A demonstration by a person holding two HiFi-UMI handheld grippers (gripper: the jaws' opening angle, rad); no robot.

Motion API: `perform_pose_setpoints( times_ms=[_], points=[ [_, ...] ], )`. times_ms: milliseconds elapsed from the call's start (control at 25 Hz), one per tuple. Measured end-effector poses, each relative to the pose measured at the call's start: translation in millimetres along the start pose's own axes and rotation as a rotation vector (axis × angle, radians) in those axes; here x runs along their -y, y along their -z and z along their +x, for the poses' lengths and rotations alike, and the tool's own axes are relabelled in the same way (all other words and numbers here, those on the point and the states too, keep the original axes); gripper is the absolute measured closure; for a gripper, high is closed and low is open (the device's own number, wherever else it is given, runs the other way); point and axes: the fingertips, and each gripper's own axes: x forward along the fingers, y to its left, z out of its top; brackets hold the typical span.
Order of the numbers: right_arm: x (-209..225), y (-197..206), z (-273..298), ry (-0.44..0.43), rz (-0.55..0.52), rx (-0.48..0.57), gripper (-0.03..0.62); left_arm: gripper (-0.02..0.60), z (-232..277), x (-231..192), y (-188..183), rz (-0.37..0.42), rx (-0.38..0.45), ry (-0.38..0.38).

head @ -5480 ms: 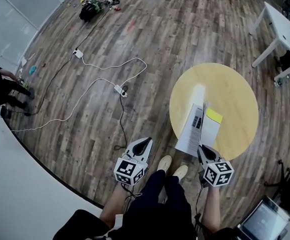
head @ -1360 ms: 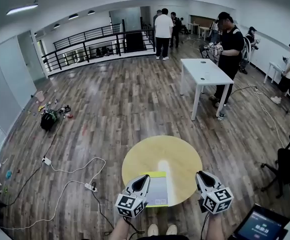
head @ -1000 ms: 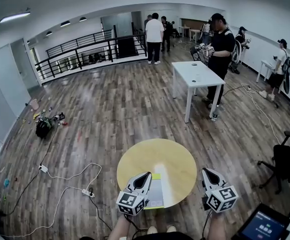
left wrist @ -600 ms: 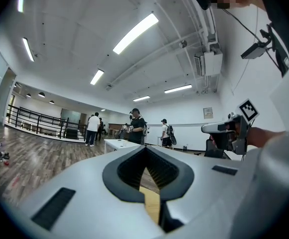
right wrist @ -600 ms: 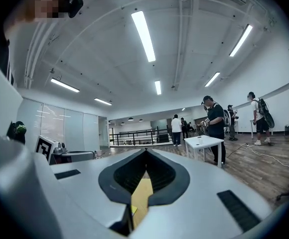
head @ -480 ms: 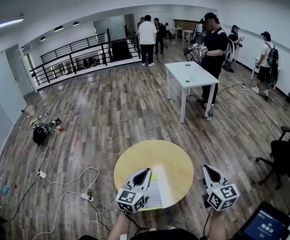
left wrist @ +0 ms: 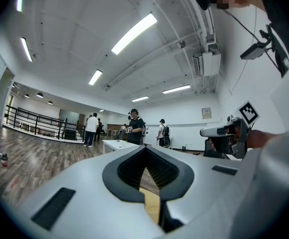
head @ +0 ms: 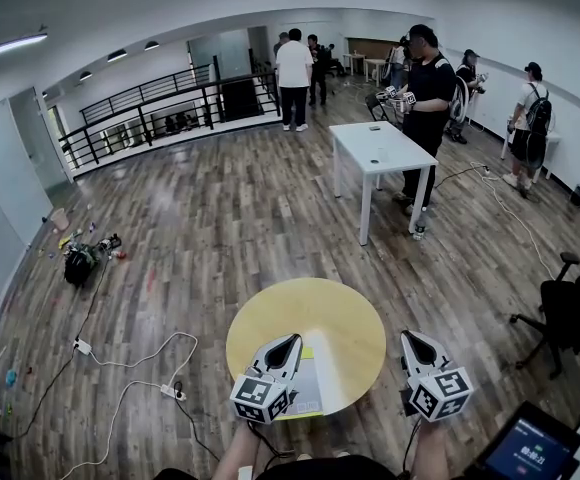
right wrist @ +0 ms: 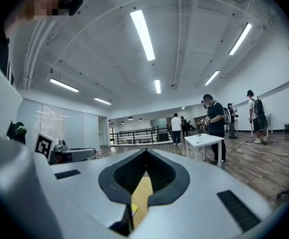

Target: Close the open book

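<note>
1. Head view: a round, smooth yellow table (head: 315, 313). A flat rectangular book (head: 310, 380) lies closed at its near edge, long axis running near to far.
2. Left gripper (head: 292, 340) and right gripper (head: 408, 337): jaws pressed together, holding nothing.

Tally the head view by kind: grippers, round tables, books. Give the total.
Grippers: 2, left gripper and right gripper
Round table: 1
Book: 1
Total: 4
</note>
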Motion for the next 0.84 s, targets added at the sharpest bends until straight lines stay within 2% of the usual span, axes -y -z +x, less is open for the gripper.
perform_pose_setpoints(
  times_ms=[840],
  points=[
    [-2.3,1.1,1.0,-0.019,0.006,-0.010,0.589,0.583,1.1,2.1,0.8,-0.003,-0.008,-0.002]
  ],
)
